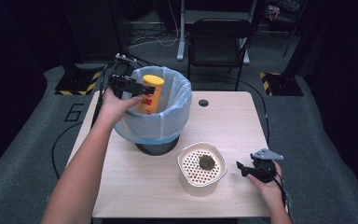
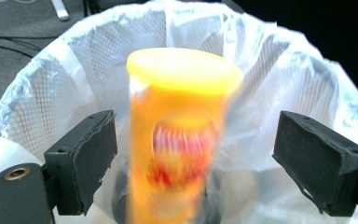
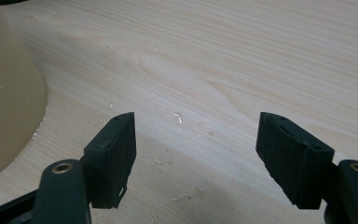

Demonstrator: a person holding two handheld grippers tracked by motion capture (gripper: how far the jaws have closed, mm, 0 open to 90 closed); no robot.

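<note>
A yellow cylindrical can [image 1: 150,94] stands upright inside the mouth of a waste bin lined with a white bag [image 1: 168,126] at the table's back left. My left gripper [image 1: 142,88] is at the bin's left rim, pointing in. In the left gripper view the can [image 2: 182,135] is blurred between the open jaws, with a gap to each pad [image 2: 91,158]. My right gripper [image 1: 243,169] rests near the table's front right edge, open over bare wood [image 3: 196,135], with nothing between its jaws.
A cream container [image 1: 186,182] with a perforated insert holds a dark lump [image 1: 207,162], just left of the right gripper; its wall [image 3: 4,93] shows in the right gripper view. The wooden table [image 1: 223,121] has a round hole [image 1: 203,102]. A black chair [image 1: 216,39] stands behind.
</note>
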